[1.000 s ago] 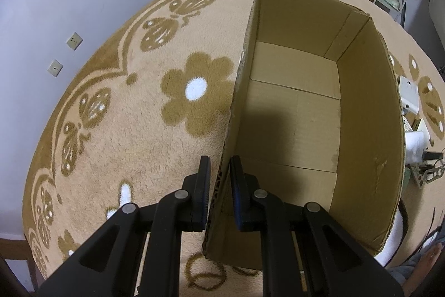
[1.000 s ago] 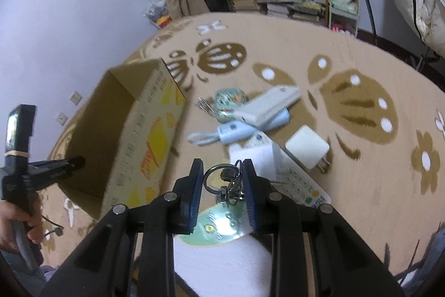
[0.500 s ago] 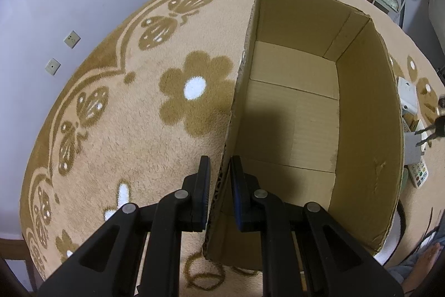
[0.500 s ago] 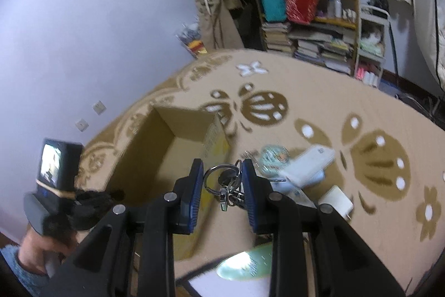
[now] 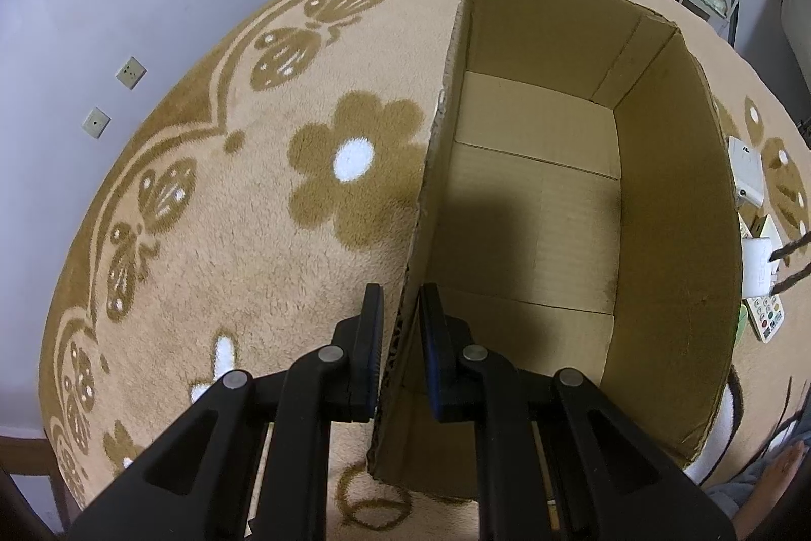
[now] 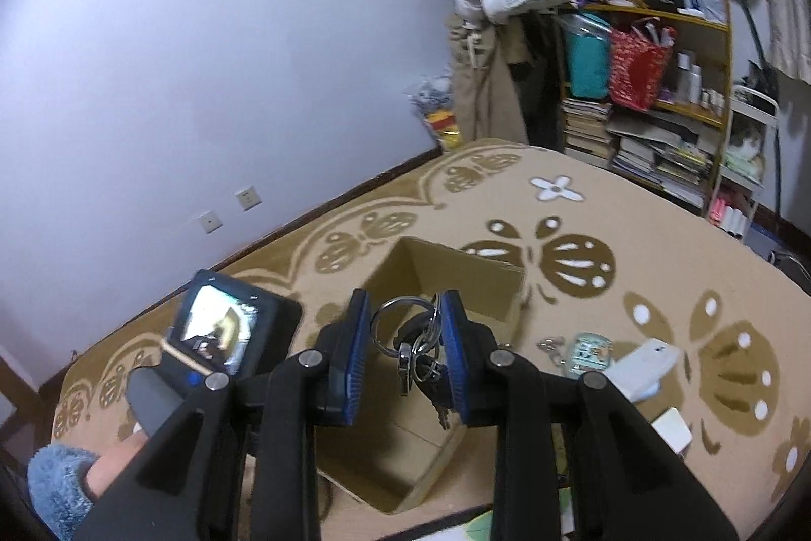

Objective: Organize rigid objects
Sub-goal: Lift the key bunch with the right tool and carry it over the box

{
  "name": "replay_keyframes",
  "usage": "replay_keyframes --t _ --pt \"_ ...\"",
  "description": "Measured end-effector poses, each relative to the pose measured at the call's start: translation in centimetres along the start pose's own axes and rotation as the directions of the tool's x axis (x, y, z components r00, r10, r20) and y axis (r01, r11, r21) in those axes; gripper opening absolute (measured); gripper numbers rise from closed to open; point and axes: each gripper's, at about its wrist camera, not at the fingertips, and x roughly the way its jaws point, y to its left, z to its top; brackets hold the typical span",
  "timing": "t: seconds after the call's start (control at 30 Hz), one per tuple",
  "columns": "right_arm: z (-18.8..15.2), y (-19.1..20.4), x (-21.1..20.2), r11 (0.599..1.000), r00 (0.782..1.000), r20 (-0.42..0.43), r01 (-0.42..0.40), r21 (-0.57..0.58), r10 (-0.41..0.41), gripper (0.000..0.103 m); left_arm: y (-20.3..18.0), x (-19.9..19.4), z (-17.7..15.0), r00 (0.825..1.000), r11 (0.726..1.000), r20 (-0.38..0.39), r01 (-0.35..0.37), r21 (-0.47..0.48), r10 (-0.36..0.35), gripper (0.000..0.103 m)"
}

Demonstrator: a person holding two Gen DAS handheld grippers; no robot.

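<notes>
Beige plush carpet (image 5: 263, 267) with brown flower and insect motifs covers the floor; pale wall on the left, cluttered shelves at the far right.

Progress, judged from what lies where: barely begun. Cardboard box (image 5: 537, 206) stands open and its floor is bare, nothing inside yet. Several items are on the carpet right of the box: a white oblong device (image 6: 641, 368), a small white square block (image 6: 671, 429), a round teal-faced trinket (image 6: 588, 351), and a white remote with coloured buttons (image 5: 765, 318). All of these remain to be boxed.

Left gripper (image 5: 400, 343): jaws narrow, pinched on the near left wall of the box, one finger outside, one inside, steadying it.

Right gripper (image 6: 405, 346): closed on a key bunch (image 6: 420, 343), held in the air in line with the box opening; whether it is directly above the box cannot be told.

Materials: box is corrugated board, matte, with rough-cut top edges and a taped floor seam. Keys are thin metal on steel split rings, dangling loosely, likely to swing and clatter. Carpet is soft, deep pile. Devices look like smooth hard plastic with rounded corners.
</notes>
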Motion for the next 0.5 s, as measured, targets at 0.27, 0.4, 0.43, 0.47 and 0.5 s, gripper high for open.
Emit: replay_keyframes --t 0.27,0.4,0.43,0.47,0.5 --pt "-1.8 1.0 2.5 1.0 0.998 -0.054 -0.013 -0.02 0.011 0.03 0.0 -0.1 0.0 1.0 1.0 0.0 -0.001 0.002 0.001 0.013" --pt "-2.7 -0.1 4.3 0.999 0.995 -0.093 -0.034 0.017 0.035 0.03 0.0 -0.1 -0.1 1.0 1.0 -0.001 0.001 -0.001 -0.001 0.013" --pt "-2.8 -0.2 4.5 0.999 0.994 -0.103 -0.034 0.024 0.036 0.03 0.0 -0.1 -0.1 1.0 1.0 -0.001 0.002 -0.001 -0.002 0.013" --pt "-2.9 -0.4 4.9 0.999 0.993 -0.114 -0.035 0.035 0.039 0.03 0.0 -0.1 -0.1 1.0 1.0 -0.001 0.002 -0.001 -0.002 0.013" --pt "-3.2 -0.7 5.3 0.998 0.991 -0.124 -0.035 0.048 0.041 0.03 0.0 -0.1 -0.1 1.0 1.0 0.0 0.003 0.0 -0.003 0.013"
